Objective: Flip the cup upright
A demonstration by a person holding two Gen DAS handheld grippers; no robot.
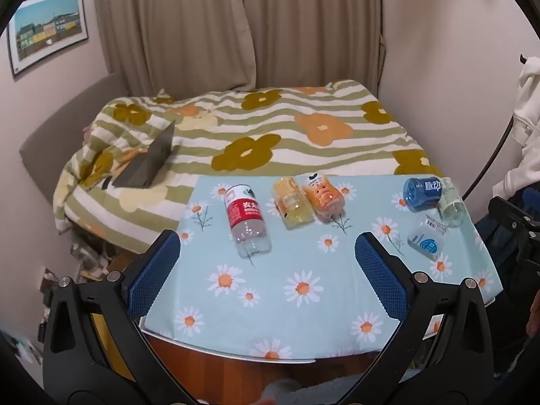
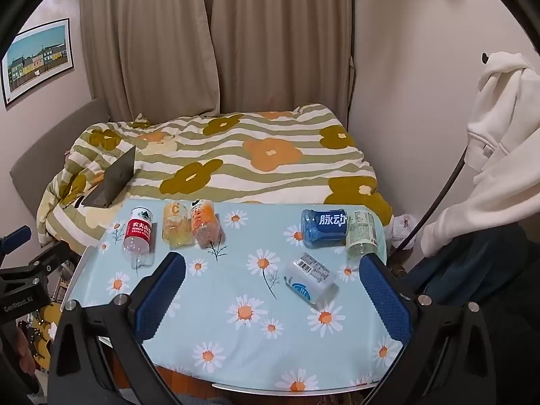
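Several cut-bottle cups lie on their sides on the daisy-print table (image 1: pixel 270 303) (image 2: pixel 236 337). A red-label cup (image 1: pixel 245 217) (image 2: pixel 138 234), a yellow cup (image 1: pixel 293 204) (image 2: pixel 175 226) and an orange cup (image 1: pixel 322 195) (image 2: pixel 205 224) lie at the far left. A blue cup (image 1: pixel 422 193) (image 2: pixel 324 227), a pale green cup (image 1: pixel 450 202) (image 2: pixel 361 231) and a white cup with a barcode (image 1: pixel 426 238) (image 2: pixel 310 278) lie at the far right. My left gripper (image 1: pixel 266 246) is open and empty above the table's near edge. My right gripper (image 2: pixel 271 268) is open and empty, the white cup between its fingers but farther off.
A bed with a flowered striped quilt (image 1: pixel 270 128) (image 2: pixel 253 155) stands behind the table, with an open laptop (image 1: pixel 148 165) (image 2: pixel 111 182) on it. A white garment (image 2: pixel 499 141) hangs at the right. Curtains (image 2: pixel 270 33) cover the back wall.
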